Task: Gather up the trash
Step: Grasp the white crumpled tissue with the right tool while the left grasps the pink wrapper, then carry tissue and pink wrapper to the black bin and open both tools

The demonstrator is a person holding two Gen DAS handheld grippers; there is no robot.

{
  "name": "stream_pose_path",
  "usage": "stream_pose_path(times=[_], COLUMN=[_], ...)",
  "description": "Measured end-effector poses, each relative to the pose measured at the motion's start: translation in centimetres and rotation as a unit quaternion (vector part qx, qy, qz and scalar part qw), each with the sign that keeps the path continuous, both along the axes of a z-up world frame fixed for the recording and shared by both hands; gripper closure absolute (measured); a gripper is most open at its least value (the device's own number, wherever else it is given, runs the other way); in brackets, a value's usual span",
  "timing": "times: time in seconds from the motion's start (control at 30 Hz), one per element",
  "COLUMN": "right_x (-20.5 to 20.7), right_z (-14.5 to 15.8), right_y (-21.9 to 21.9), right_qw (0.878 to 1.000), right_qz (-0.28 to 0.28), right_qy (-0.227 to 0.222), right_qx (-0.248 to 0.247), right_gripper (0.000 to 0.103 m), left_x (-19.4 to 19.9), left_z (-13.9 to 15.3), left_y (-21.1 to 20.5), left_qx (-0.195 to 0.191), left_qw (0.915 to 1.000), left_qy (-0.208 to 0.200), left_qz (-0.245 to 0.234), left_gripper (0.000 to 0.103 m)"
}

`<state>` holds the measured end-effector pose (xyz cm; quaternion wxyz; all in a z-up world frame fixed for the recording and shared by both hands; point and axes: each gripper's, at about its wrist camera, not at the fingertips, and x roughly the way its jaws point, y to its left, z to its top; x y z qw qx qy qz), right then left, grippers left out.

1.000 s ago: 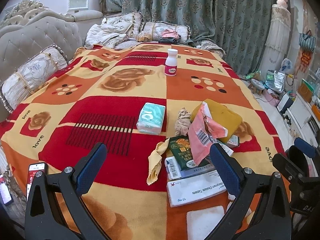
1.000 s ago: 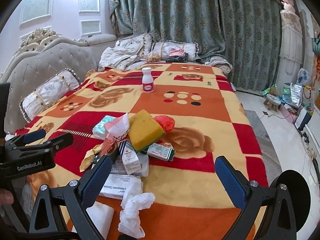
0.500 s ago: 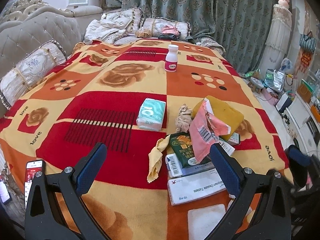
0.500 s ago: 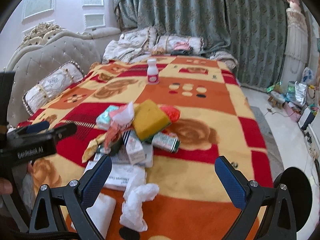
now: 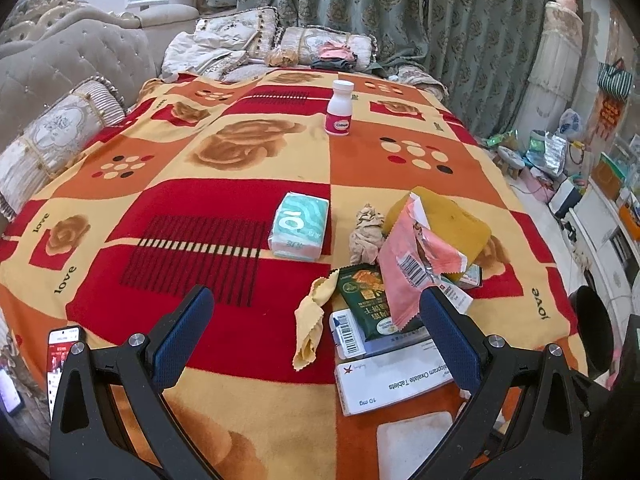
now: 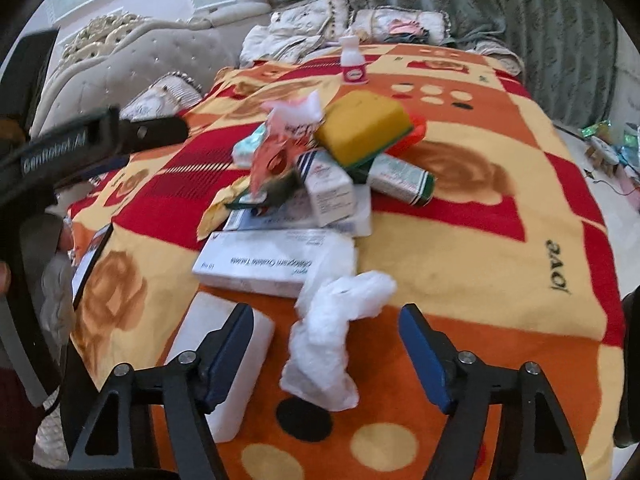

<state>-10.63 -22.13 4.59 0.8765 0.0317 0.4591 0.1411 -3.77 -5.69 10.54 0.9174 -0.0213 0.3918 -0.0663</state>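
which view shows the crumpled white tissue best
The right wrist view: the crumpled white tissue lies in full sight on the blanket, straight ahead between the open fingers of the right gripper. The left wrist view does not show it; the left gripper's finger covers that spot.

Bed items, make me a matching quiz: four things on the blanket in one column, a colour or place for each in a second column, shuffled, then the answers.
Things:
1. pill bottle
2. tissue pack
3. sponge
4. crumpled tissue

Descriptions:
A. yellow, on top of the pile
B. white, between the right hand-held gripper's open fingers
C. teal and white, lying left of the pile
D. upright at the far end, white with a pink label

Pairs: 1-D, 2-C, 3-A, 4-B
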Motion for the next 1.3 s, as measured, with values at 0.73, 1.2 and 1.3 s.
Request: stream_pose_path(times=[0.73,1.2,1.3], right_x=[0.8,0.5,0.1], right_z=[-1.5,0.5,0.9], right_y=[-1.1,-5.1,-5.8], right_qw=[0.999,0.999,0.999], right_qz=[0.015,-0.02,-0.025], right_qy=[0.031,0.004,-0.005], right_qx=[0.024,0.036,0.037], right_gripper=[0.077,0.078,0.078], left_x=[5.0,6.9,5.8], left_z=[-0.6,-2.8,-1.3], left_y=[-4.7,-5.8,-5.5], left_qx=[-0.024,-0.066,-0.073], left_qw=[0.998,0.9887,0.9883], left_qy=[0.032,0.101,0.09], left_qz=[-0.049,-0.089,-0.099], left_gripper=[0.001,0.083,0.09])
